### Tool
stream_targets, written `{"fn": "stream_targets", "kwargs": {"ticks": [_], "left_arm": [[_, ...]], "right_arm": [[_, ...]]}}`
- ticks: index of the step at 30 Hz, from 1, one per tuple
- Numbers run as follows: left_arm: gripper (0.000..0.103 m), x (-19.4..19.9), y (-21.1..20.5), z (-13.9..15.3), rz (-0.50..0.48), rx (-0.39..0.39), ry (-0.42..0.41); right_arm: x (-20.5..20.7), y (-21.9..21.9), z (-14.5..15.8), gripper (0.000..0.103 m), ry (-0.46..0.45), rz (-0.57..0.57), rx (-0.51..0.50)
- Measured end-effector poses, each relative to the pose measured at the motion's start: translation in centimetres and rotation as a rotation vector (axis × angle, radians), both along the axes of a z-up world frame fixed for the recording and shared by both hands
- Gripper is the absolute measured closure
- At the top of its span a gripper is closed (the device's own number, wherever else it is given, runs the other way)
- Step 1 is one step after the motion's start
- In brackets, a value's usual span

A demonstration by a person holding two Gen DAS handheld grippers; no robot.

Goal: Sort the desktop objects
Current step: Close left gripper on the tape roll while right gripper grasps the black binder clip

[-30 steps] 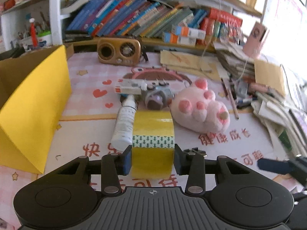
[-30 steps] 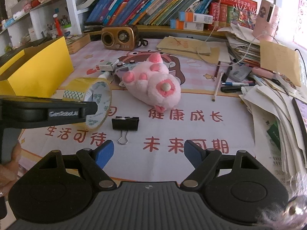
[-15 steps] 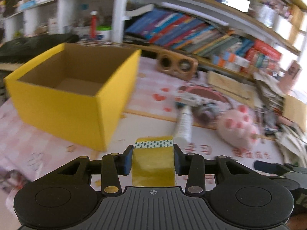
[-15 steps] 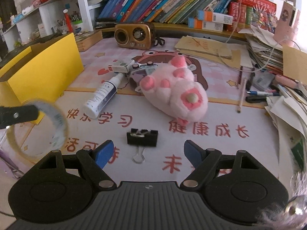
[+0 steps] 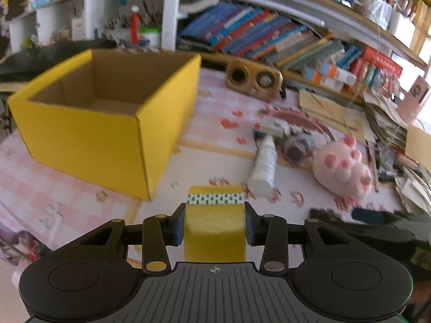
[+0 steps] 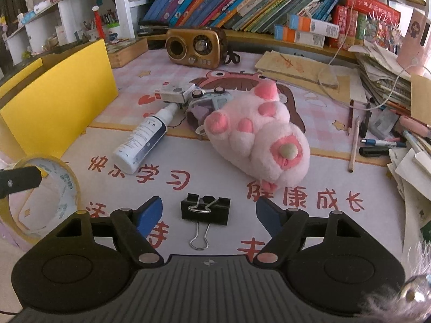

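Observation:
My left gripper (image 5: 214, 224) is shut on a yellow roll of tape (image 5: 215, 226), held above the desk mat to the right of the open yellow cardboard box (image 5: 102, 123). In the right wrist view the same tape roll (image 6: 45, 196) hangs at the lower left with a left fingertip (image 6: 20, 181) across it. My right gripper (image 6: 208, 212) hovers over a black binder clip (image 6: 205, 211) that lies on the mat between its fingers; the jaws are closing and the pads do not touch the clip.
A white spray bottle (image 6: 144, 140), a small toy camera (image 6: 207, 105) and a pink plush paw (image 6: 258, 132) lie mid-mat. A gold radio (image 6: 196, 47) stands before the bookshelf. Pens and paper stacks (image 6: 388, 86) crowd the right side.
My left gripper has swung left with the tape, bringing the yellow box into full view. My right gripper has moved forward over the binder clip and its fingers have narrowed slightly.

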State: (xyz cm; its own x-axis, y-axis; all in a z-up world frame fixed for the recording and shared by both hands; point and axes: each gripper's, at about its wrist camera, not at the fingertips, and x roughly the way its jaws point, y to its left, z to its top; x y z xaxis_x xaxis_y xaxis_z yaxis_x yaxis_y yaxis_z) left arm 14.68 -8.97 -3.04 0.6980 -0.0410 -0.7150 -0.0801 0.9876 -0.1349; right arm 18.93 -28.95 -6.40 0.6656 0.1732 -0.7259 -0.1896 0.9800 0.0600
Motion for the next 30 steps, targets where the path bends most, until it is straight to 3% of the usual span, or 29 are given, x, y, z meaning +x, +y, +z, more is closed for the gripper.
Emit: {"fn": "stream_targets", "kwargs": {"ticks": [6,11,14,16,17,30], "left_arm": [[0.062,-0.1,-1.3,-0.8,-0.039,0.017,0.026],[0.059,-0.2,-1.3,-1.3,-0.017,0.032,0.063],[0.059,-0.3,-1.3,-1.7,-0.012,0.039,0.076],[0.060,-0.4,-1.6,-1.8,-0.022,0.049,0.069],[0.061,-0.4,-1.7,-1.7,-0.023,0.055,0.066],[0.063,-1.2,-0.5,1.1,0.032,-0.002,-0.029]], "right_arm": [[0.7,0.2,-0.4,0.030,0.007,-0.003,-0.002],[1.6,1.1,-1.5,0.035,0.039,0.005,-0.039],[1.4,1.5,-1.5,0.042,0.024,0.021,-0.055],[1.3,1.5,-1.5,0.061,0.011,0.036,-0.059],[1.2,1.5,-1.4,0.064,0.003,0.040,-0.063],[0.1,0.0,1.1,0.065,-0.050,0.084,-0.006]]}}
